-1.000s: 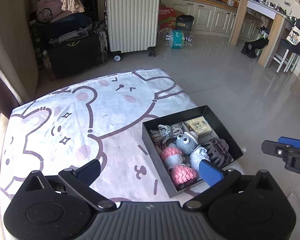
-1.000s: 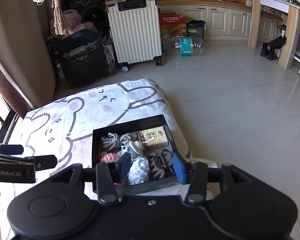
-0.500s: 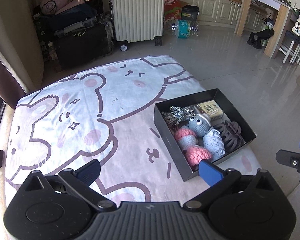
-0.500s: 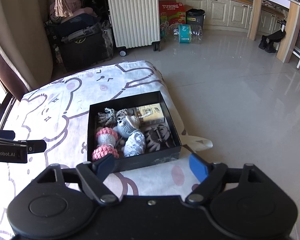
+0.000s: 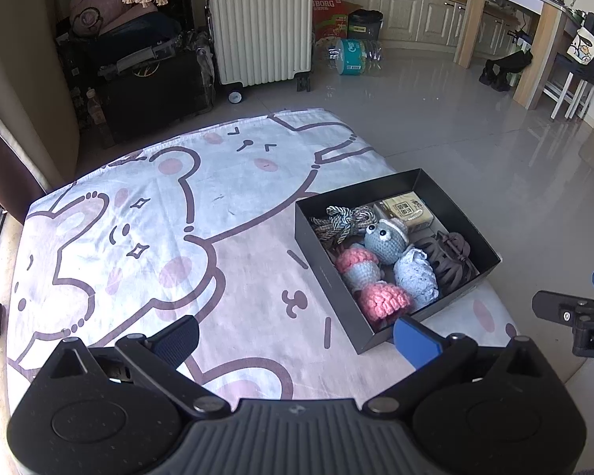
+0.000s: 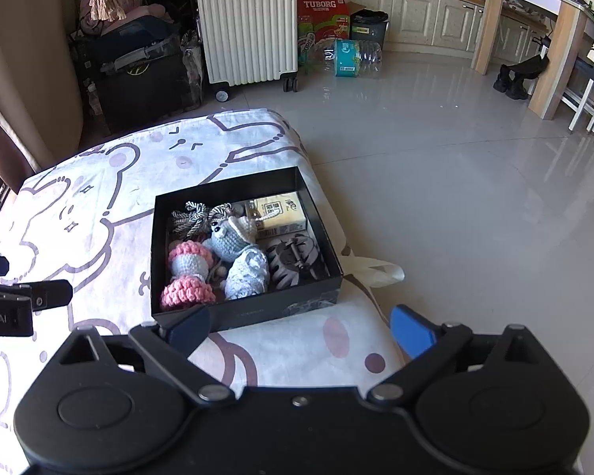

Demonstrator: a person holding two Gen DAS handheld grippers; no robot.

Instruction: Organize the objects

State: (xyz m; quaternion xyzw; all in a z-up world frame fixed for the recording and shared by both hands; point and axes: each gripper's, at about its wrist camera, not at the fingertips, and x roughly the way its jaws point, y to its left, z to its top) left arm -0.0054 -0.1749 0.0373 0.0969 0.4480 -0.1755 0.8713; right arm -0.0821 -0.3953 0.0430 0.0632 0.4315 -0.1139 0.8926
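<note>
The right gripper (image 6: 299, 326) has drawn back from the black rectangular cardboard box (image 6: 253, 310) since a second ago, when its blue-padded fingers stood close together over the box's contents; its jaws have just been opening and now stand wide apart with nothing between them, the near wall of the box just ahead of the left fingertip. The white bedsheet printed with pink-cheeked cartoon bears (image 5: 138, 237) covers the whole surface, and the box sits on it near the sheet's right edge in the left wrist view. Inside the box, the dark brown plastic claw hair clip (image 6: 293, 261) lies in the near right corner, the cream-yellow small carton with a printed code (image 6: 281, 213) in the far right corner, and the grey-and-white twisted cord bundle (image 6: 192, 215) in the far left. Between them lie the grey crocheted doll with round eyes (image 6: 229, 241), the pale blue crocheted ball (image 6: 247, 275), and the pink-and-blue crocheted toy (image 6: 188, 277). The left gripper (image 5: 295, 336) hangs over the bare sheet beside the box, its jaws also spread wide and empty.
</note>
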